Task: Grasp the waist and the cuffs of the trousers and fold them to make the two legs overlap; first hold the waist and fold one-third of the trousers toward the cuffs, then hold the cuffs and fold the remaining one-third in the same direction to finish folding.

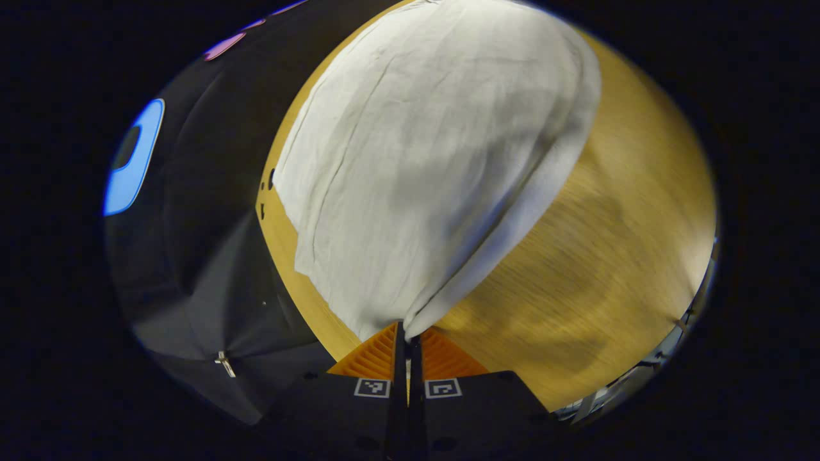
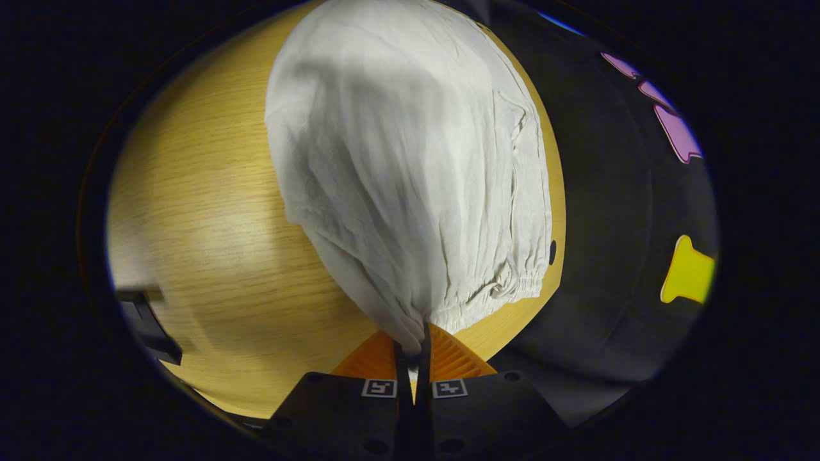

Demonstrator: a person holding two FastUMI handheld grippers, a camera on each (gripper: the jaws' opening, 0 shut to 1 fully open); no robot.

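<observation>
White trousers [image 1: 423,160] lie stretched over a wooden table [image 1: 596,269]. In the left gripper view my left gripper [image 1: 407,334] is shut on a corner of the cloth, at the plain hem end, and that corner rises off the table toward the fingers. In the right gripper view the trousers [image 2: 410,166] run away from the camera, and my right gripper [image 2: 418,338] is shut on the gathered elastic waist [image 2: 506,288], lifting a bunch of fabric. The far ends of the cloth fade toward the top of each view.
The table's edge meets the black booth wall [image 1: 192,256] on the left of the left gripper view and on the right of the right gripper view [image 2: 615,224]. A dark object [image 2: 150,326] sits at the table's left edge in the right gripper view.
</observation>
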